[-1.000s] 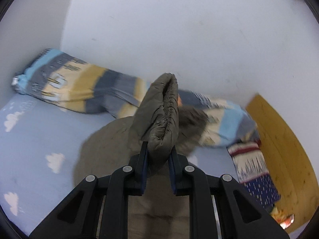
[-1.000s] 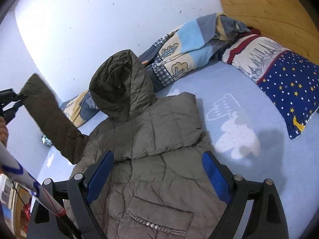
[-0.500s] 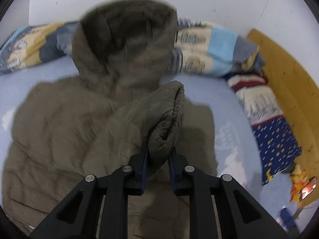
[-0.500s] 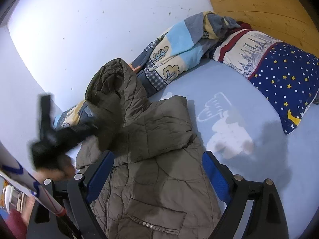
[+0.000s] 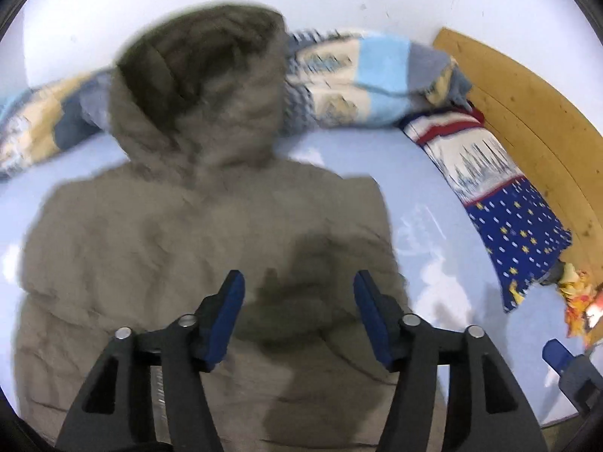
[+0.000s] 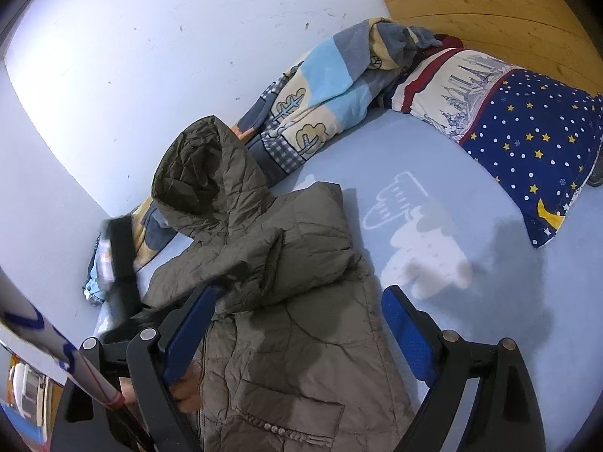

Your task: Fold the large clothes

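The jacket [image 6: 286,301], an olive quilted one with a hood [image 6: 199,177], lies front-up on the pale blue bed sheet [image 6: 471,320], its hood resting toward the wall against the rolled striped blanket [image 6: 331,86]. Both sleeves now appear folded in across the chest, one cuff [image 6: 271,260] lying over the front panel, so the sleeve stage looks done; what seems left is to fold the body and the hood into a compact stack. The left gripper [image 5: 297,297] hangs over the jacket's middle with its blue pads spread wide and nothing between them, and the right gripper [image 6: 297,320] hovers low over the lower front, likewise wide open and empty. Half a second ago the left gripper was clamped on the sleeve cuff and carrying it across the chest; it has since let go, the sleeve has settled flat, and the right gripper has barely shifted.
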